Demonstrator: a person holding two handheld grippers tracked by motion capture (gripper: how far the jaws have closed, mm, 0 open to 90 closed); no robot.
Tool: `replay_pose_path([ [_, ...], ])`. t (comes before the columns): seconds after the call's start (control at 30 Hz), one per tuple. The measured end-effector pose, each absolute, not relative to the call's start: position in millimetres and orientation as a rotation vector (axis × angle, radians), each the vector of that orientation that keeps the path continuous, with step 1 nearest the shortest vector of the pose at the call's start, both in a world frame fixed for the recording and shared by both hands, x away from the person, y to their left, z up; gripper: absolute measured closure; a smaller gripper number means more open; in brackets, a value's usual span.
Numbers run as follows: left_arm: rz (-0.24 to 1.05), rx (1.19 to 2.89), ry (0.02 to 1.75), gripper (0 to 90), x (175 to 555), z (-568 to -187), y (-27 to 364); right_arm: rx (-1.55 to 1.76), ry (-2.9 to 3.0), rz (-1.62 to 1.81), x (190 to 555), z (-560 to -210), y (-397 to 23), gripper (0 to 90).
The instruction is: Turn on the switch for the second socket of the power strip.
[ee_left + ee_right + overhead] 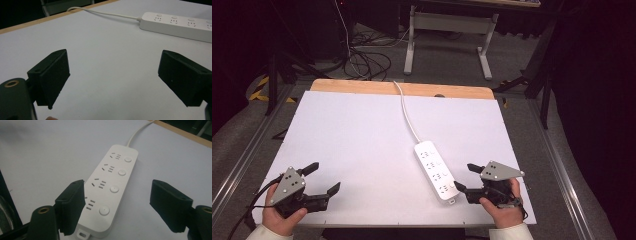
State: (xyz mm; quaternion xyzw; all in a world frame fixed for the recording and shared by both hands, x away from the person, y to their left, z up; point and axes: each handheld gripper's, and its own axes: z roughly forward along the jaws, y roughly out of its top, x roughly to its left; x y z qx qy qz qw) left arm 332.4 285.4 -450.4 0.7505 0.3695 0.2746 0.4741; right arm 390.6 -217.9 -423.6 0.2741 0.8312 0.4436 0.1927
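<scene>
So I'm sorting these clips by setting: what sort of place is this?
Probably a lab or workshop recording station: a white-topped table holding a power strip, loose cables on the floor, and dark curtains alongside.

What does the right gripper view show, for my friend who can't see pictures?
A white power strip with four sockets and four round buttons lies on a white table, its cord running away toward the far edge. The right claw is open, its two black jaws on either side of the strip's near end.

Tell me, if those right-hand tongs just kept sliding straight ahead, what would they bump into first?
Most likely the white power strip. The right tongs stand open just short of its near end, one jaw already overlapping that end in the right gripper view, though whether it touches is unclear.
</scene>
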Motion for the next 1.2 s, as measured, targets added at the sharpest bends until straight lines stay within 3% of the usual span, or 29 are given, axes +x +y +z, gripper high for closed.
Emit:
replay_pose_path([
  [1.2,0.67,1.872,0.892,10.9,333,-452,283,0.752,2.4,1.254,448,-392,-173,37.1],
])
